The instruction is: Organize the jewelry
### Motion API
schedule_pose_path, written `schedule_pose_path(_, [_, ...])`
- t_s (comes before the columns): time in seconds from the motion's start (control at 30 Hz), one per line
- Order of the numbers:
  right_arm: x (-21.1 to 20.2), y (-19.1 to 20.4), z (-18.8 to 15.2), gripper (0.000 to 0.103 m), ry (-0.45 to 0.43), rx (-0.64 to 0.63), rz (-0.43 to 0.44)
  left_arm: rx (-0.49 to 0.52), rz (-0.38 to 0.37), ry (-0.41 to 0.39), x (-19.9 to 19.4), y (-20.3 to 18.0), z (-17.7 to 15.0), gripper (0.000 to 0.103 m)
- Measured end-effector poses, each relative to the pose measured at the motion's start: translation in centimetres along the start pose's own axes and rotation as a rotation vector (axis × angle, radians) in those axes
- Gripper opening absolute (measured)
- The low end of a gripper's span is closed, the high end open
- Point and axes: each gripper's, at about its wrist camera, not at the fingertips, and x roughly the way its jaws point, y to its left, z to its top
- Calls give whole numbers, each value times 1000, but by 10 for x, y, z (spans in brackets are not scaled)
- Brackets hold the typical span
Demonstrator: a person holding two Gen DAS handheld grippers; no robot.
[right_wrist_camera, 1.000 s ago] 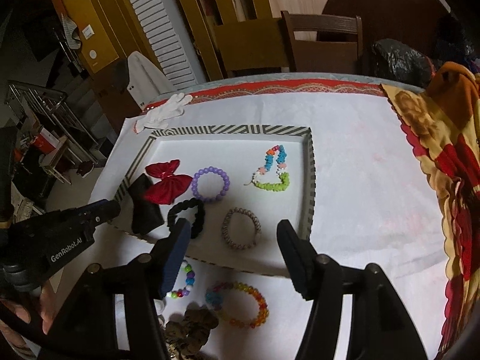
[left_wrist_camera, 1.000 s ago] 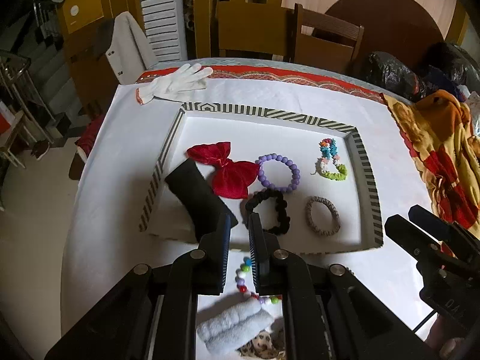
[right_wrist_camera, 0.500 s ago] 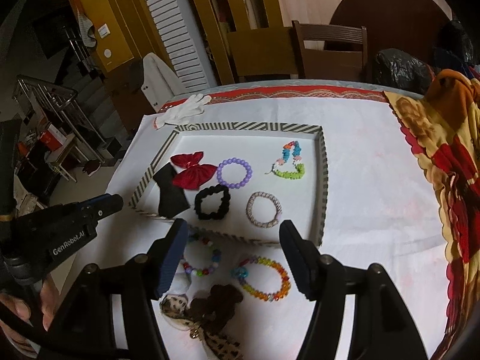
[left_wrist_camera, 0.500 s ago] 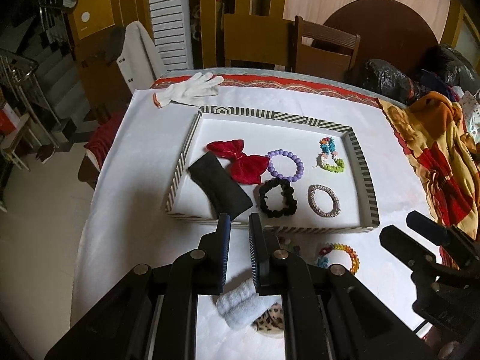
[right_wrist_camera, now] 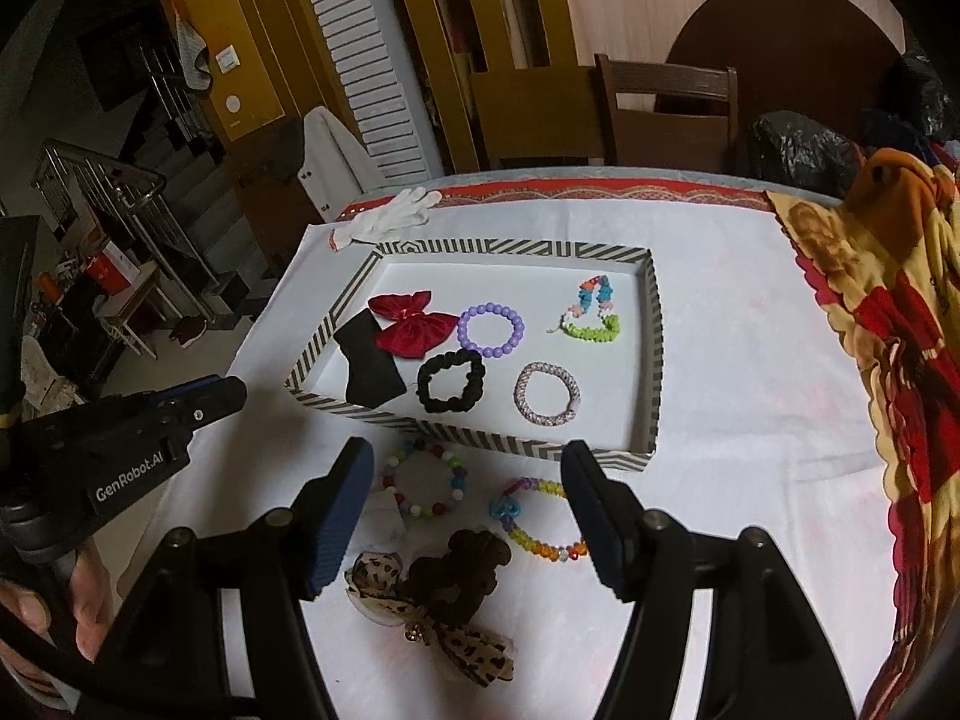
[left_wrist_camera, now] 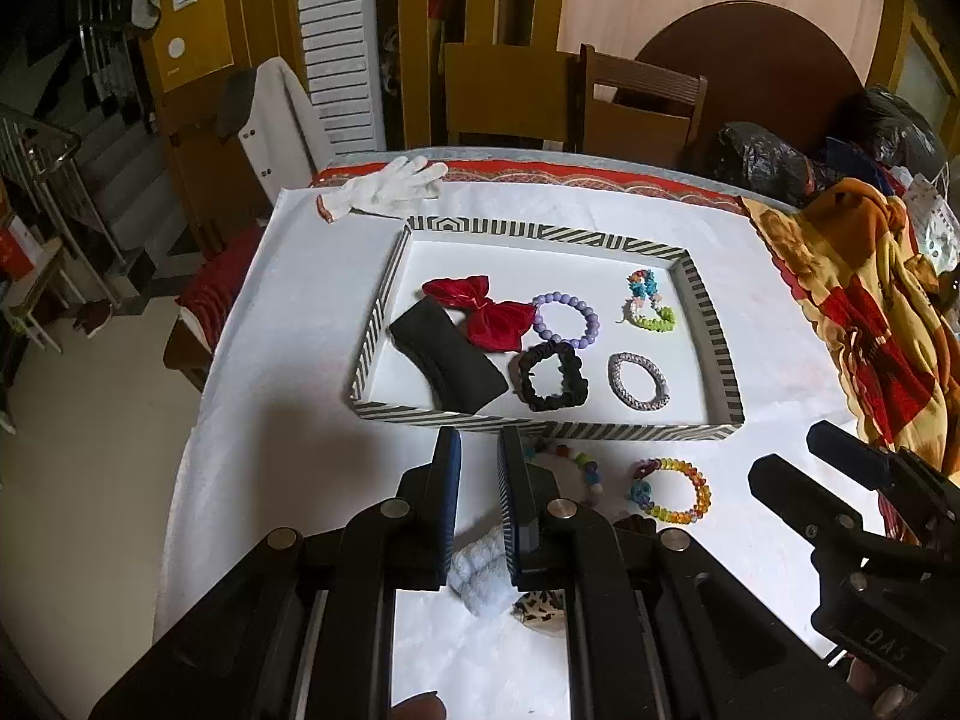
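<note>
Jewelry is split between the striped tray (right_wrist_camera: 654, 360), which already holds six pieces, and the white worktop (right_wrist_camera: 750, 396) just in front of it, where two bead bracelets, a fuzzy brown scrunchie (right_wrist_camera: 462, 564) and a leopard bow (right_wrist_camera: 444, 618) lie close together. My right claw (right_wrist_camera: 465, 516) has just been spreading and hangs empty above that cluster, so I reckon a careless drop could pinch two pieces at once or drag the bow along. My left claw (left_wrist_camera: 480, 492) is pressed together on nothing and could nudge the round-bead bracelet (right_wrist_camera: 423, 483) under the tray wall.
</note>
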Motion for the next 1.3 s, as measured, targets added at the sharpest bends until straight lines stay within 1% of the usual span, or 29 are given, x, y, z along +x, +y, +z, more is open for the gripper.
schedule_pose_path(0.53, [-12,1,-15,69,-2,3,-9,16,3,-1,-11,-3,-13,0])
schedule_pose_path(0.8, [-9,2,-21,69,13,9,-5,4,4,18,-6,1,-16,0])
schedule_pose_path(1.3, [-2,3,-18,70,29,8,-5,-3,31,42,3,4,-18,0])
